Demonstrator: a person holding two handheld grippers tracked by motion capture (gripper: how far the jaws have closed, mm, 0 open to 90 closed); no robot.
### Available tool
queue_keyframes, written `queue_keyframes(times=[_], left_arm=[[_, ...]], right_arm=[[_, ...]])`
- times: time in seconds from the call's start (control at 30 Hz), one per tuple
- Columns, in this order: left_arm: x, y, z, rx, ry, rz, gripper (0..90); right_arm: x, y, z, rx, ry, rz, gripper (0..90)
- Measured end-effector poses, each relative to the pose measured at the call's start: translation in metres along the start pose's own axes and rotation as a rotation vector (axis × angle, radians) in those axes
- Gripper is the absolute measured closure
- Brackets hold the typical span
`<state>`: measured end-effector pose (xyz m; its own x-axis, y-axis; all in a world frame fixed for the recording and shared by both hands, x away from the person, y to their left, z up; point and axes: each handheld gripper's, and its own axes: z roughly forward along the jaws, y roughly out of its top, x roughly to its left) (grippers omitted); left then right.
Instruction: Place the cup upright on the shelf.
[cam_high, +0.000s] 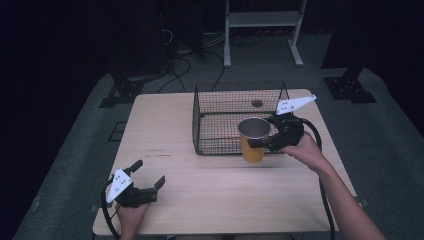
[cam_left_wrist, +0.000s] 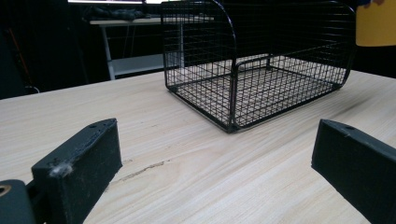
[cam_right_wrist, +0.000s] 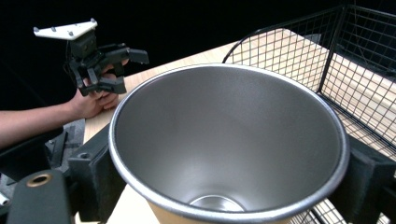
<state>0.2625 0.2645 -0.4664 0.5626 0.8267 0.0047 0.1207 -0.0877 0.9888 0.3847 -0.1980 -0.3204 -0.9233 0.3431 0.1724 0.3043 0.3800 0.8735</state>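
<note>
A yellow cup (cam_high: 253, 140) with a steel inside hangs upright in the air at the front edge of the black wire basket (cam_high: 220, 107). My right gripper (cam_high: 262, 141) is shut on the yellow cup just below its rim. In the right gripper view the cup's steel mouth (cam_right_wrist: 229, 144) sits between the two jaws, and the cup is empty. My left gripper (cam_high: 148, 178) rests low at the table's front left, open, with nothing between its fingers (cam_left_wrist: 79, 168). From there the basket (cam_left_wrist: 261, 70) stands ahead and the cup's yellow side (cam_left_wrist: 376, 23) shows at the top right.
The light wooden table (cam_high: 165, 150) has bare room left of and in front of the basket. A round hole (cam_high: 257, 103) lies in the tabletop behind the basket's mesh. A white shelf frame (cam_high: 262, 22) and cables stand on the floor beyond the table.
</note>
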Motion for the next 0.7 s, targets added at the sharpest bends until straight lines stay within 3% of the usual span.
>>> queue_keyframes(times=[0.7], left_arm=[[0.000,0.000,0.000,-0.001,-0.004,-0.003,0.8]], right_arm=[[-0.033,0.031,0.018,0.021,0.000,0.021,12.1]])
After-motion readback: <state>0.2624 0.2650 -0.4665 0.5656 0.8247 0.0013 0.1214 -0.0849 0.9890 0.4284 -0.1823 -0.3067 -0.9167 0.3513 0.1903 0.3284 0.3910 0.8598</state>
